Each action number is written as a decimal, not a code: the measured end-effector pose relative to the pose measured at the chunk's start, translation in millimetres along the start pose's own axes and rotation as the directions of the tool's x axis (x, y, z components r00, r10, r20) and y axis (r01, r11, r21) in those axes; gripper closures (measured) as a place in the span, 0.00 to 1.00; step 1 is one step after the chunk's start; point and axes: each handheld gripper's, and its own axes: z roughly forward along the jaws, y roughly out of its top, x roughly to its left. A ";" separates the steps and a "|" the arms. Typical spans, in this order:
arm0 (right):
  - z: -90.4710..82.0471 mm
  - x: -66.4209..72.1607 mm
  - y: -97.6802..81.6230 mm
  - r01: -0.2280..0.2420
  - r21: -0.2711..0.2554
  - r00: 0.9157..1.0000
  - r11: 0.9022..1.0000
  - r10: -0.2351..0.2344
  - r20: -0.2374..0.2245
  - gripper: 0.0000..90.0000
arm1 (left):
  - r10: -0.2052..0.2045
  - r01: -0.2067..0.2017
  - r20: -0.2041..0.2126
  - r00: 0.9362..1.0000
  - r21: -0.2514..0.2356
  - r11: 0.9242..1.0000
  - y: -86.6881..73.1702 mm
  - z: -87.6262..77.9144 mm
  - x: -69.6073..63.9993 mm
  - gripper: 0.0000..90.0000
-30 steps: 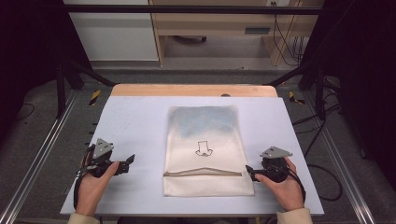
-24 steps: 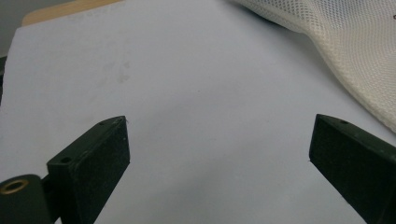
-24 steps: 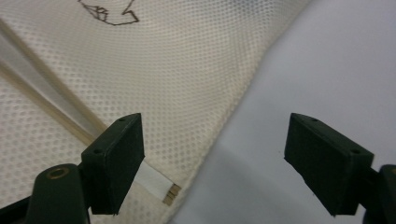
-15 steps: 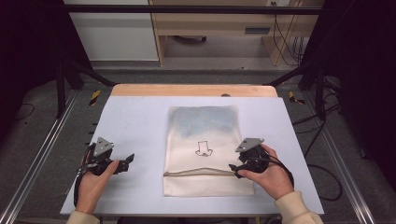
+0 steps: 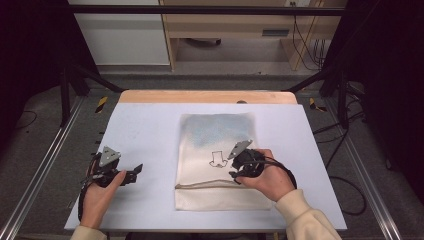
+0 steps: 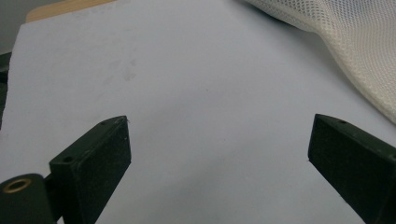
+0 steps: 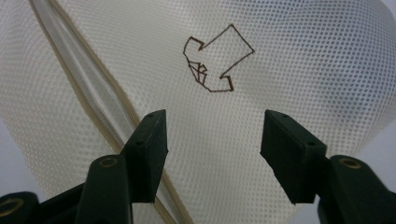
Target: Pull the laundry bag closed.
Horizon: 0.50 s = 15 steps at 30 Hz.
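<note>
A cream mesh bag lies flat in the middle of the pale table, with a zipper across its near end and a small dark outline logo. My right gripper hovers over the bag just right of the logo. In the right gripper view the right gripper stands half open above the mesh, below the logo and beside the zipper. Its jaws have just been closing, with nothing between them. My left gripper rests open on the table left of the bag, and the left gripper holds nothing.
A wooden strip edges the table's far side. Metal rails run along both sides of the table. Cables trail on the floor at the right. A cabinet stands behind.
My right hand has moved from the table's right edge leftward and up onto the bag, near the logo, and its jaws have narrowed. The left hand has stayed still.
</note>
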 end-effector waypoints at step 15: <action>6.4 19.3 33.3 0.094 0.007 0.993 0.996 -0.093 -0.067 0.65 | -0.017 0.018 -0.009 1.000 0.020 1.000 -2.8 1.8 4.4 0.06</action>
